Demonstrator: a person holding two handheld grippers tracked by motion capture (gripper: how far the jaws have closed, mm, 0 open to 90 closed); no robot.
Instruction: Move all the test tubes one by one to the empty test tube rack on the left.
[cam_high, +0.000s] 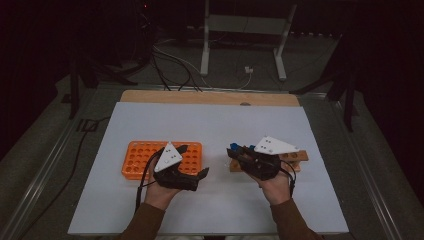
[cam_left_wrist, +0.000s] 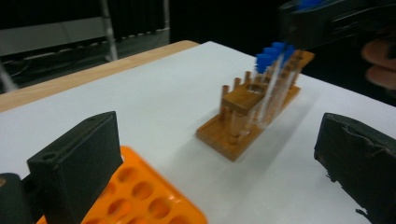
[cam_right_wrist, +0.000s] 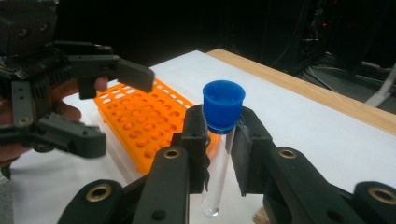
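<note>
Right gripper view, frame centre: a clear test tube (cam_right_wrist: 219, 158) w/ blue cap (cam_right_wrist: 223, 105) stands upright between the right gripper (cam_right_wrist: 223, 140)'s two black jaws, which are closed narrow on the glass just below the cap. Tube's rounded bottom hangs free, lower centre, above the white sheet (cam_right_wrist: 299, 126). Behind it, centre-left, lies the orange rack (cam_right_wrist: 144, 121), holes seen here unfilled. Left gripper (cam_right_wrist: 100, 105) sits at upper left of that frame, jaws spread wide, nothing between them, a hand's fingers (cam_right_wrist: 65, 112) behind it.

High view: right gripper (cam_high: 239, 154) is right of centre, over the left end of the wooden rack (cam_high: 295, 159); blue caps peek out at its left edge. Left gripper (cam_high: 192, 161) is just left of centre, over the orange rack's (cam_high: 137, 159) right part. Both racks rest on the white sheet (cam_high: 210, 125), near each other but apart.

Left gripper view: own jaws at lower left & lower right, well apart. Wooden rack (cam_left_wrist: 243, 122) mid-frame holds a row of blue-capped tubes (cam_left_wrist: 273, 70) toward its far end; near end shows bare pegs. Orange rack (cam_left_wrist: 149, 196) corner at the bottom.
</note>
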